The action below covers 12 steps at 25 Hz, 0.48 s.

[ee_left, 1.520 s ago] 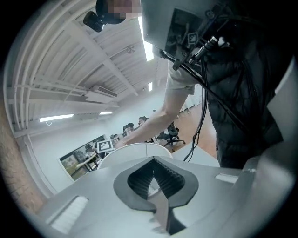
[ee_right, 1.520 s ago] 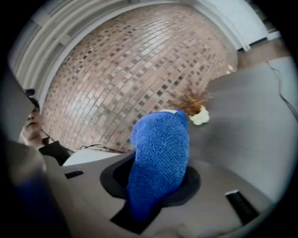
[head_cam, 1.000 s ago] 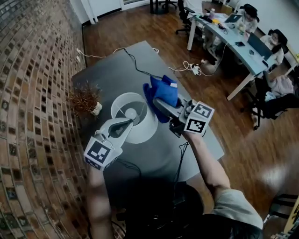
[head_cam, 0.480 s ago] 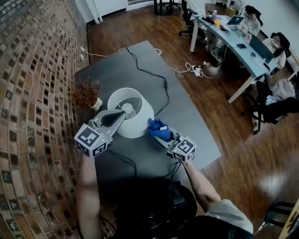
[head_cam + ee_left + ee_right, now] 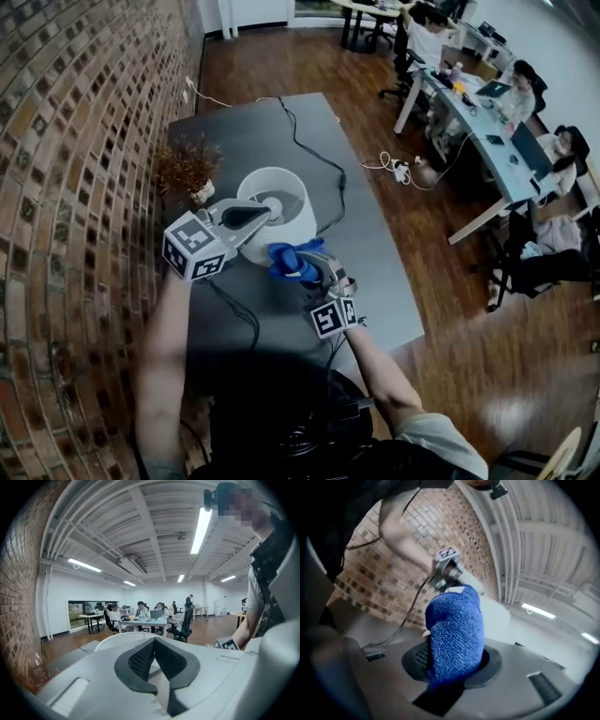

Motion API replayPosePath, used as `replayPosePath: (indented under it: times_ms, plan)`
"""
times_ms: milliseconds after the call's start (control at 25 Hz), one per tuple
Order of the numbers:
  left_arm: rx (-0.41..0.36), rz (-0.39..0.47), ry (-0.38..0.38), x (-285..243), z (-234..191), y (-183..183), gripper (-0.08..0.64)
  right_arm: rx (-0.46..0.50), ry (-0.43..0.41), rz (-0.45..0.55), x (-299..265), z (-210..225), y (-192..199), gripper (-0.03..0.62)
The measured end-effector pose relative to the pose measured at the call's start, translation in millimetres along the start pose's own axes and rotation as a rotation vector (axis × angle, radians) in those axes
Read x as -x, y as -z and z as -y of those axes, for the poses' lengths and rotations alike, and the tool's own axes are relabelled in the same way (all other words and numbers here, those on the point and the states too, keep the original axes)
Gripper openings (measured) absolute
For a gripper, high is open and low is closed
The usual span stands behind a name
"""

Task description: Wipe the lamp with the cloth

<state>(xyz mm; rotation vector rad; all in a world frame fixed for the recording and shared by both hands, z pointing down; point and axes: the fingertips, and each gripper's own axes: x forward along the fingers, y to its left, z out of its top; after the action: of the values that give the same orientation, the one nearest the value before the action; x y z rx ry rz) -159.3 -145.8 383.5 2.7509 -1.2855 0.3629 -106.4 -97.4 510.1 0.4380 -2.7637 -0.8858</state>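
Left claw (image 5: 153, 640) closed with nothing between, tips at lamp (image 5: 298, 217) shade rim, right claw (image 5: 317, 277) clamped on blue cloth (image 5: 455, 630)

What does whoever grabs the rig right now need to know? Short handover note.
Left claw: shut, empty, tips over the near rim of the lamp.
Right claw: shut on the blue cloth, which is bunched at the lamp's near side; contact unclear.
The lamp stands upright on the grey table, with a dried plant beside it.
Done: cloth gripped and at the lamp.
Left: wipe the lamp; how much is already wiped cannot be told.
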Motion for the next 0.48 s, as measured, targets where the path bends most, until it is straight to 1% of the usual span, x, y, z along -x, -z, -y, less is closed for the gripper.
replayPosePath:
  times_ms: [80,120,160,200,240,280,360,400,440,480]
  plan:
    - [0.002,0.004,0.005,-1.1,0.0,0.1,0.003,-0.022,-0.102,-0.151,8.1,-51.2,51.3,0.109]
    - [0.006,0.004,0.011,-1.8,0.6,0.1,0.003,-0.027,-0.151,-0.206,15.0,-68.7,64.3,0.109]
    - [0.011,0.005,0.022,-2.4,1.5,0.0,0.003,-0.022,-0.176,-0.231,21.4,-75.2,64.0,0.109]
    - [0.015,0.004,0.038,-2.9,2.2,-0.6,0.003,-0.007,-0.169,-0.225,25.5,-68.3,50.4,0.109]
    - [0.016,0.001,0.056,-3.4,2.7,-1.7,0.003,0.015,-0.130,-0.197,26.2,-48.9,26.2,0.109]
    - [0.012,-0.005,0.076,-3.8,3.2,-2.8,0.003,0.041,-0.065,-0.156,24.3,-20.6,-4.2,0.109]
    - [0.006,-0.019,0.109,-4.3,4.5,-3.8,0.003,0.086,0.099,-0.081,17.4,42.4,-64.5,0.109]
    - [0.010,-0.022,0.120,-4.2,4.5,-3.9,0.003,0.108,0.177,-0.060,12.4,67.6,-86.9,0.109]
    - [0.021,-0.019,0.128,-3.9,3.9,-4.2,0.002,0.130,0.237,-0.054,5.7,84.4,-101.1,0.109]
    - [0.037,-0.011,0.134,-3.5,2.8,-5.0,0.003,0.151,0.278,-0.059,-3.0,91.5,-106.4,0.109]
